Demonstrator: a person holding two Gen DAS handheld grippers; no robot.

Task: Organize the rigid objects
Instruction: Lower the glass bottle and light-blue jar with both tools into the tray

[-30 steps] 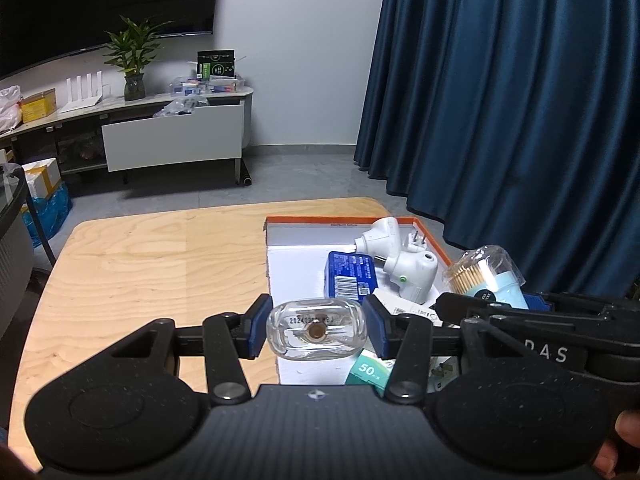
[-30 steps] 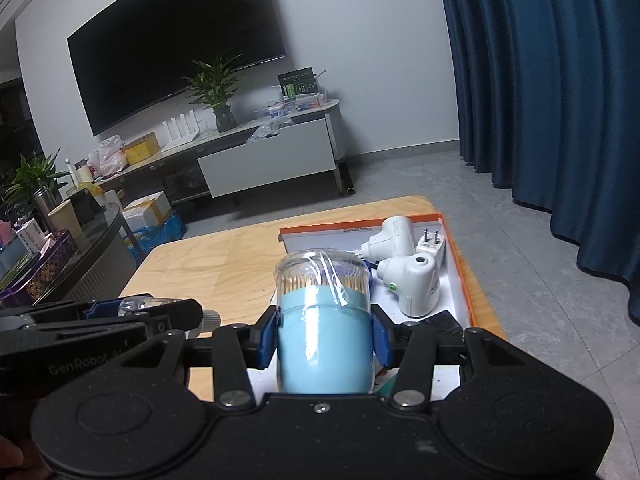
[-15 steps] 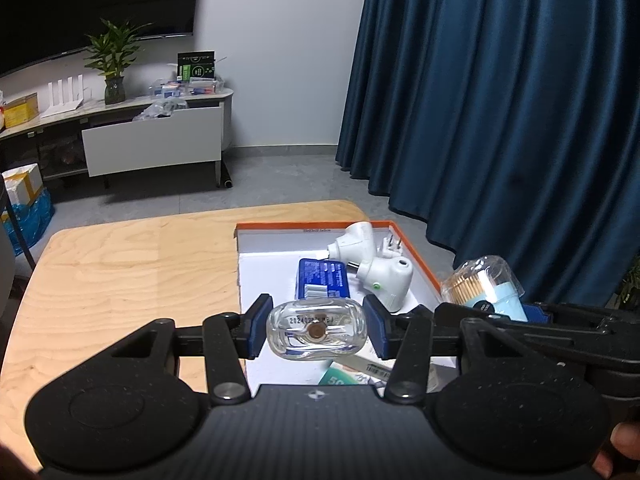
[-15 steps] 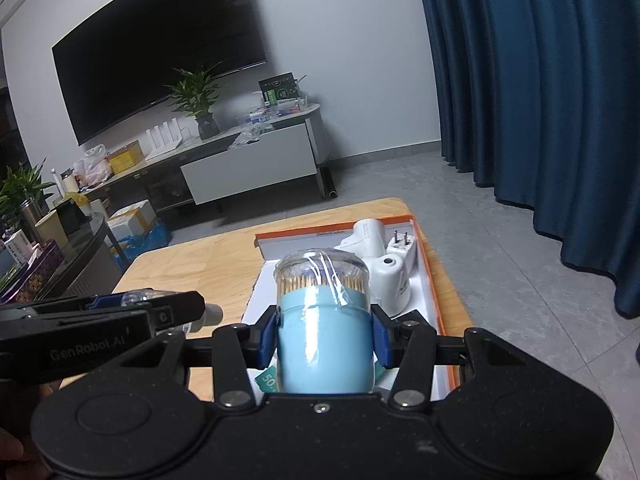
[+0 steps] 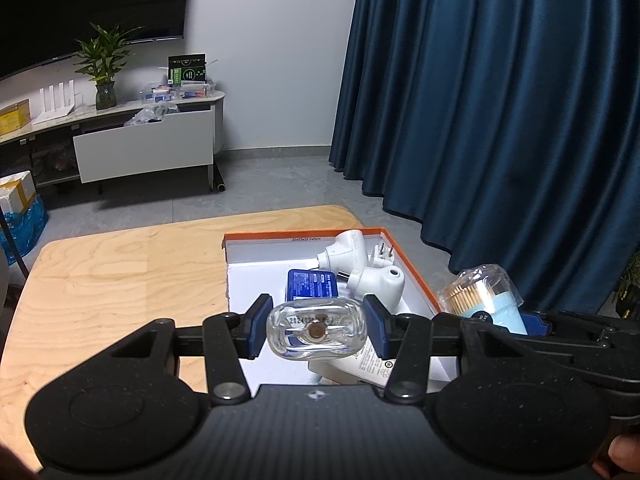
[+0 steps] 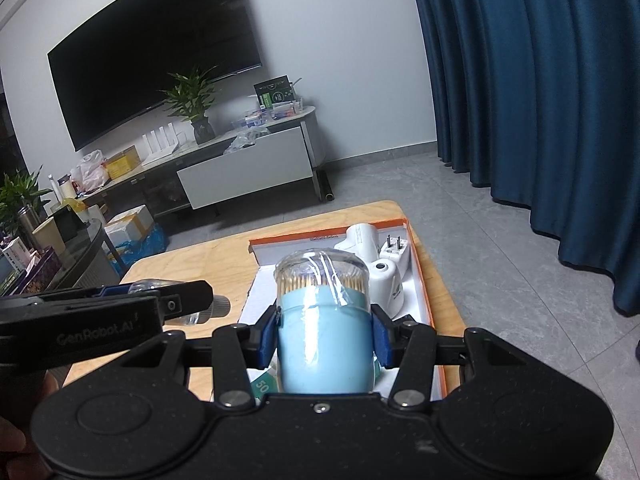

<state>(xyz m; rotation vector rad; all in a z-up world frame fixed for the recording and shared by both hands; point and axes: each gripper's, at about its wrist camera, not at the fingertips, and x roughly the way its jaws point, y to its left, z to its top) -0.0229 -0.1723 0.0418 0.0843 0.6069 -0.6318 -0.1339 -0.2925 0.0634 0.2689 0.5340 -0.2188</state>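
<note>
My left gripper (image 5: 316, 330) is shut on a small clear glass bottle (image 5: 317, 328), held bottom-forward above the near end of an orange-rimmed white box (image 5: 412, 270). My right gripper (image 6: 324, 330) is shut on a light blue toothpick jar (image 6: 323, 340) with a clear domed lid, raised over the same box (image 6: 420, 276). The jar (image 5: 482, 300) also shows at the right of the left wrist view. In the box lie two white plug adapters (image 5: 362, 268), a dark blue packet (image 5: 312, 286) and some paper packets. The left gripper (image 6: 176, 304) shows at the left of the right wrist view.
The box sits at the right end of a light wooden table (image 5: 120, 280). A dark blue curtain (image 5: 500, 100) hangs to the right. Beyond the table stand a TV cabinet (image 5: 144, 148), a potted plant (image 5: 102, 72) and boxes on the floor (image 6: 132, 232).
The left gripper with the bottle has shifted a little to the right over the box. The right gripper with the jar has kept almost still.
</note>
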